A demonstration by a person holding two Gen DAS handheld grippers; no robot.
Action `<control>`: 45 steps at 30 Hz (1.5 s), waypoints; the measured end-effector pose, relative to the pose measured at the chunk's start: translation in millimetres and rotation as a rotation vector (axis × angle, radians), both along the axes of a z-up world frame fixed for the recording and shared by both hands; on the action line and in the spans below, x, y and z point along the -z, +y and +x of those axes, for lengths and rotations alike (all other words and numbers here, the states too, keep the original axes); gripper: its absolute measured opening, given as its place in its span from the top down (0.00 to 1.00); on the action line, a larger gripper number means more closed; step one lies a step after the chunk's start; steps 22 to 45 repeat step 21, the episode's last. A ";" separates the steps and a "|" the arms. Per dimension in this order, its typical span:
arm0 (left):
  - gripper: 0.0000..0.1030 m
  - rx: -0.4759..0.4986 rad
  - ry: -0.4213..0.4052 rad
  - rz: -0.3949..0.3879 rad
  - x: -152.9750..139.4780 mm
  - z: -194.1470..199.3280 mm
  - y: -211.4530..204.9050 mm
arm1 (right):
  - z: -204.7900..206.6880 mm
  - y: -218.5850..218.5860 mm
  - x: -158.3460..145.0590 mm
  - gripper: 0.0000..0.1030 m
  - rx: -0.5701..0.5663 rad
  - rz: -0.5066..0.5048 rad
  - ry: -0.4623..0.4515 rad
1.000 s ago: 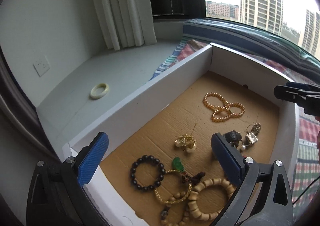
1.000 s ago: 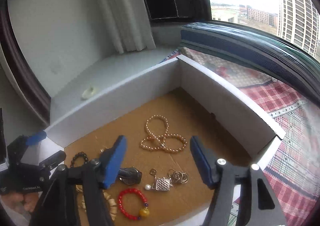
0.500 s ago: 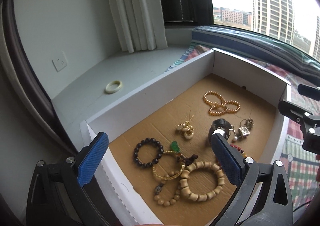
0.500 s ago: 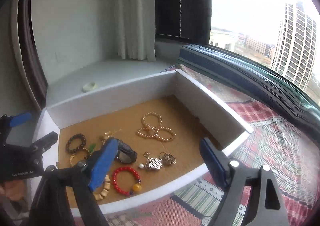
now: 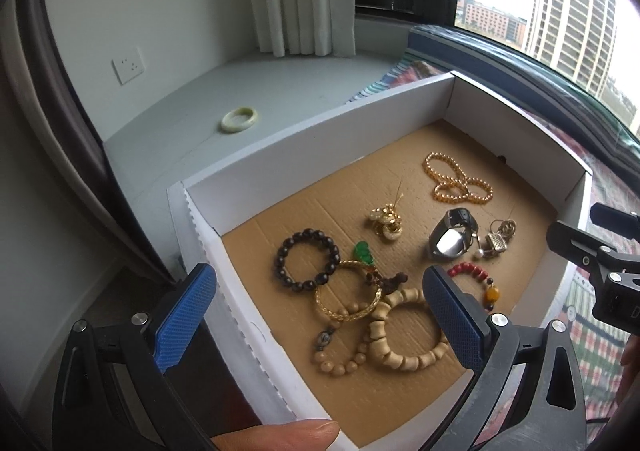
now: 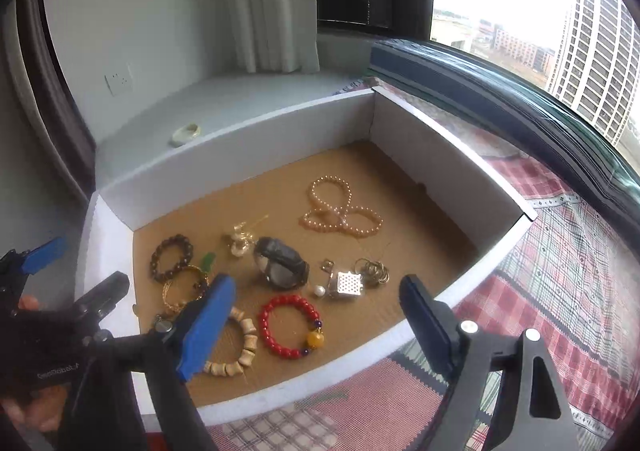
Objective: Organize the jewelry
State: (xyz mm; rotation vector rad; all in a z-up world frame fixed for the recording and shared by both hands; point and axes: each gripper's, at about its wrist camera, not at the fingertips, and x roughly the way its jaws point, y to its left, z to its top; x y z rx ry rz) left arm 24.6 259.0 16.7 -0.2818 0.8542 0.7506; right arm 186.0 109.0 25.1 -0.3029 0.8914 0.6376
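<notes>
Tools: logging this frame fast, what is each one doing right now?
Left tool: open, holding nothing, above the box.
Right tool: open, holding nothing, above the box's near edge.

My left claw (image 5: 320, 315) hangs wide apart above the near corner of the white box (image 5: 280, 155), nothing between its blue pads (image 5: 184, 315). On the cardboard floor lie a dark bead bracelet (image 5: 307, 261), a gold bangle (image 5: 347, 296) overlapping a chunky wooden bracelet (image 5: 404, 335), a red bead bracelet (image 5: 476, 277), a watch (image 5: 452, 237) and a looped pearl strand (image 5: 456, 179). A pale jade bangle (image 5: 239, 119) sits outside on the grey sill (image 5: 168, 139). My right claw (image 5: 600, 247) shows at the right edge, beside the box.
</notes>
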 end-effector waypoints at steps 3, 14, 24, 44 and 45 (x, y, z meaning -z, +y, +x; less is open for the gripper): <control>0.00 -0.022 0.002 0.004 -2.2 -5.7 2.2 | -8.2 8.7 -2.7 0.17 -0.027 -0.010 -0.004; 0.00 -0.033 0.002 -0.020 3.3 -7.0 6.6 | -8.9 12.7 7.6 0.17 -0.016 -0.075 -0.021; 0.01 -0.027 -0.016 -0.007 4.4 -8.0 0.1 | -10.4 8.1 7.6 0.17 -0.008 -0.071 -0.027; 0.01 -0.027 -0.016 -0.007 4.4 -8.0 0.1 | -10.4 8.1 7.6 0.17 -0.008 -0.071 -0.027; 0.01 -0.027 -0.016 -0.007 4.4 -8.0 0.1 | -10.4 8.1 7.6 0.17 -0.008 -0.071 -0.027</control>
